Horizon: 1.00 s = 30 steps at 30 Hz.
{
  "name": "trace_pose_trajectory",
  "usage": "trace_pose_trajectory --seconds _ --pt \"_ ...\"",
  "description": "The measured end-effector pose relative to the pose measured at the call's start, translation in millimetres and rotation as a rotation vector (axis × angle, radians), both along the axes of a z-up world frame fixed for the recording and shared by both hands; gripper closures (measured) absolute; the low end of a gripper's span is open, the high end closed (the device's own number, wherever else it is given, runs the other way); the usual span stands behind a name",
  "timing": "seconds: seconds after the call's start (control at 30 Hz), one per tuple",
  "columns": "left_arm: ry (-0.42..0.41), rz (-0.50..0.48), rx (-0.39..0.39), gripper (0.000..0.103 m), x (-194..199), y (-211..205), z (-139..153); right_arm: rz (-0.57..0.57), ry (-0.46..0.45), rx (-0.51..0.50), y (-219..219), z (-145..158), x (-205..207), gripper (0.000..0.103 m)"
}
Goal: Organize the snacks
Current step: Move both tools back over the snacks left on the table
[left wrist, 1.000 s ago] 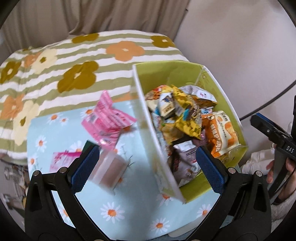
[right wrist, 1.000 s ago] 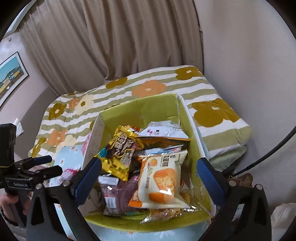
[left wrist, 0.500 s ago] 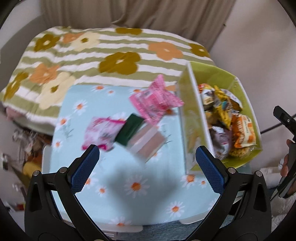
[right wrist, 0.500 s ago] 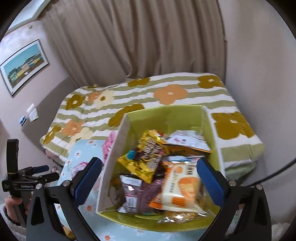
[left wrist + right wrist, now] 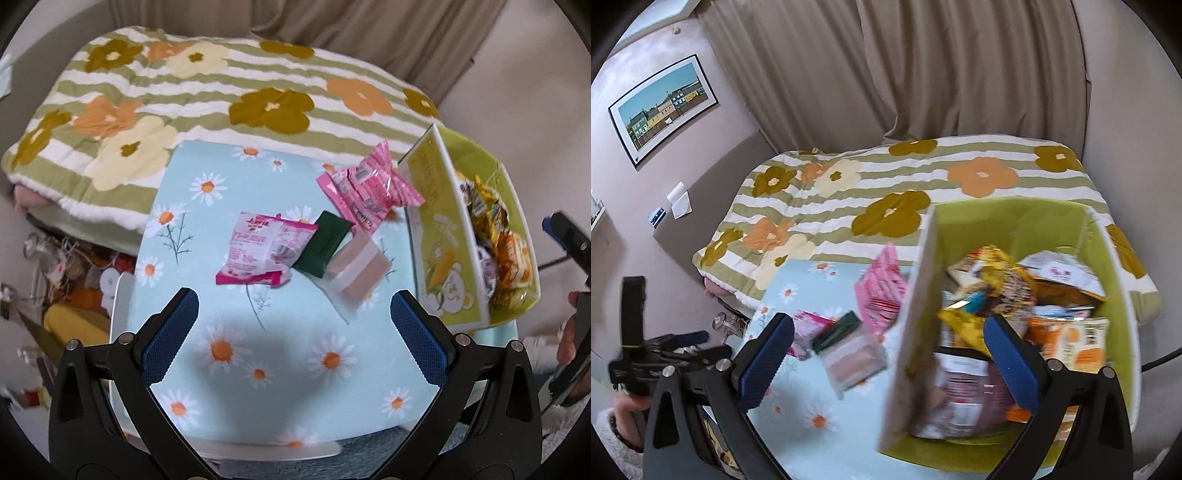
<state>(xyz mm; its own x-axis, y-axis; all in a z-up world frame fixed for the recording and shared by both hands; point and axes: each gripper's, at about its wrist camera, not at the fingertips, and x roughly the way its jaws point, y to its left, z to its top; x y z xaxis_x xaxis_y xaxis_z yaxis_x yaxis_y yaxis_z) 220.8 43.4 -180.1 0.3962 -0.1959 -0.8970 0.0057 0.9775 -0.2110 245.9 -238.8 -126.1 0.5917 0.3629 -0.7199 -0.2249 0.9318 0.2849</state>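
On the daisy-print table (image 5: 229,369) lie a pink-and-white packet (image 5: 258,254), a dark green packet (image 5: 321,245), a clear packet with a brown-and-white bar (image 5: 356,271) and a pink striped packet (image 5: 369,190). A green box (image 5: 439,236) full of snack packets stands at the table's right end. My left gripper (image 5: 293,338) hangs open above the table's near half, short of the loose packets. My right gripper (image 5: 888,360) is open and empty over the box's left wall (image 5: 916,332). The loose packets (image 5: 853,354) show blurred in the right wrist view.
A bed with a flowered striped cover (image 5: 177,96) lies behind the table. Clutter (image 5: 70,280) sits on the floor to the left. Curtains (image 5: 923,74) and a framed picture (image 5: 661,107) are on the walls. A hand (image 5: 624,410) holds the left gripper's handle.
The left gripper has swung left and pulled back, from over the box to over the table. The right gripper has drawn back and left, now straddling the box's left wall.
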Motion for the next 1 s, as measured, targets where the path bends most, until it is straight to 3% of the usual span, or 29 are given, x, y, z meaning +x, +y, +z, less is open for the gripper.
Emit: trace_pose_trajectory --seconds 0.43,0.83,1.0 --pt "0.130 -0.199 -0.101 0.000 64.0 37.1 -79.7 -0.194 0.092 0.003 106.5 -34.5 14.2 0.001" --pt "0.210 -0.400 -0.118 0.003 102.9 26.6 -137.4 -0.419 0.256 0.008 134.2 -101.5 11.6 0.001" --pt "0.193 -0.445 -0.098 0.004 109.0 19.9 -141.9 -0.540 0.302 0.052 127.3 -123.1 11.5 0.001"
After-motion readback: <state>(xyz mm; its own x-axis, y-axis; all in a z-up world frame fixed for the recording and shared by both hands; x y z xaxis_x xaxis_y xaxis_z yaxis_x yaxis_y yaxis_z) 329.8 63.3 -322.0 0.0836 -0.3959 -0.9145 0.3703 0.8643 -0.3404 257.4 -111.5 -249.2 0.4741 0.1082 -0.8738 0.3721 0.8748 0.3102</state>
